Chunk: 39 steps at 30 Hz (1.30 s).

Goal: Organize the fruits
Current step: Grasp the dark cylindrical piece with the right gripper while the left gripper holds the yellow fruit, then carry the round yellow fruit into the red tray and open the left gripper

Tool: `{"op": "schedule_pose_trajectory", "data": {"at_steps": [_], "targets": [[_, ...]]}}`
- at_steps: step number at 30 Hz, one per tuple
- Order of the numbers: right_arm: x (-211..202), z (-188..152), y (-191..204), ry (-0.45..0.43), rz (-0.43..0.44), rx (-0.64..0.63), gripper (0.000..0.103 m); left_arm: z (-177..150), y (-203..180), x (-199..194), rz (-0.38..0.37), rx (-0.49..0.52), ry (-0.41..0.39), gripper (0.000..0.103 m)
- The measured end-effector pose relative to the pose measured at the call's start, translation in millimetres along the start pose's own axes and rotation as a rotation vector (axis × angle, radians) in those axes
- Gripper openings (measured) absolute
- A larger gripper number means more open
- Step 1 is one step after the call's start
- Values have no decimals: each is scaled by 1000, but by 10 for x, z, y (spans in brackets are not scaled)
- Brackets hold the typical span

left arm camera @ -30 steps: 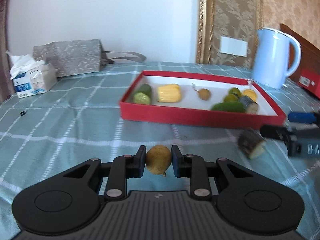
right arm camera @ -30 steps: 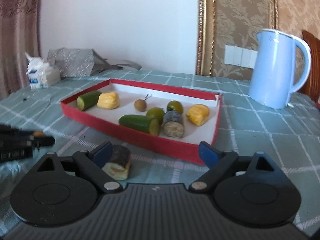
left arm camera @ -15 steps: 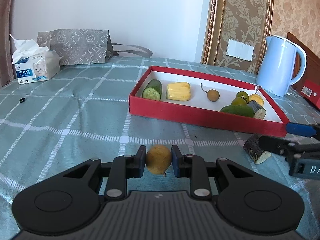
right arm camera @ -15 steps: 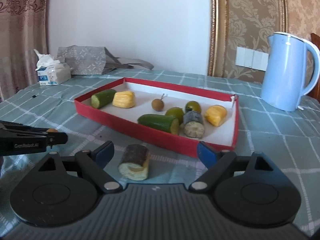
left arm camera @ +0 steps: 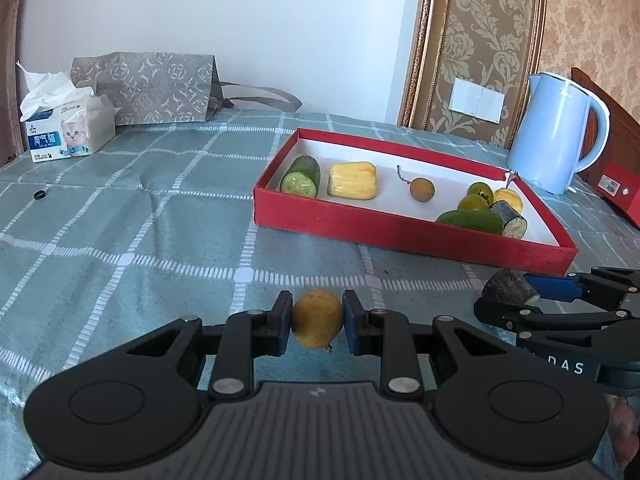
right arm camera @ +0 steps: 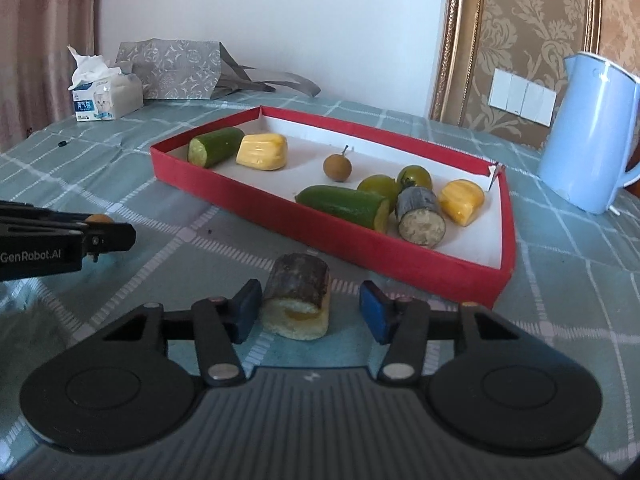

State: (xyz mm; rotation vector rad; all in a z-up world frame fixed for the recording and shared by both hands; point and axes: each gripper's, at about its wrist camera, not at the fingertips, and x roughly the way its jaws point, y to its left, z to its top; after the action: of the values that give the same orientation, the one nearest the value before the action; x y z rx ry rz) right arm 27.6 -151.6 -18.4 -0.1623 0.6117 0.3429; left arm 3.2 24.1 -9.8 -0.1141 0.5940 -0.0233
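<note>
Dark-skinned stub (right arm camera: 298, 298), pale yellow cut face.

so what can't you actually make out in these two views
- Small black object on the tablecloth, left wrist view: too small to identify.
- Red box behind the kettle, left wrist view: cut off by the frame edge.
- Round yellow fruit, right wrist view: mostly hidden by the left claw.

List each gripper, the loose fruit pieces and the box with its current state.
left gripper: shut on the round yellow fruit.
right gripper: jaws closing around the dark-skinned chunk, right pad not touching yet.
red box: open, fruit inside.
</note>
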Motion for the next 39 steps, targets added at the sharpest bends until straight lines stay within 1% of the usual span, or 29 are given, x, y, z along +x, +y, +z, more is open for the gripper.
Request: {"op": "schedule_pose_trajectory", "data": {"at_steps": [3,6,11,16,19,21,29,34,39], "targets": [[17,3,-4,6,-20,4,61,-4,-5,6,2,3,3,26],[28,5,-43,10,-5,25,61,-7,-15,13,3,11,6,26],[27,4,-36,7,0,17,57,-17,-36,22,8,20,8,26],[2,-5,0,0,27,5,39,-21,-42,28,12,26,7,26],[-5,-11,22,-1,33,-4,34,-26,-48,37,17,37,6,26],[-18,-16,17,-3,33,2,32,-29,-50,39,19,41,5,26],[-70,-36,-89,-1,46,48,32,-30,-52,40,20,41,5,26],[-153,-63,-214,-7,21,81,32,-30,-52,41,20,42,5,26],[-211,-130,-322,-10,-30,98,32,-31,-48,39,20,42,5,26]]}}
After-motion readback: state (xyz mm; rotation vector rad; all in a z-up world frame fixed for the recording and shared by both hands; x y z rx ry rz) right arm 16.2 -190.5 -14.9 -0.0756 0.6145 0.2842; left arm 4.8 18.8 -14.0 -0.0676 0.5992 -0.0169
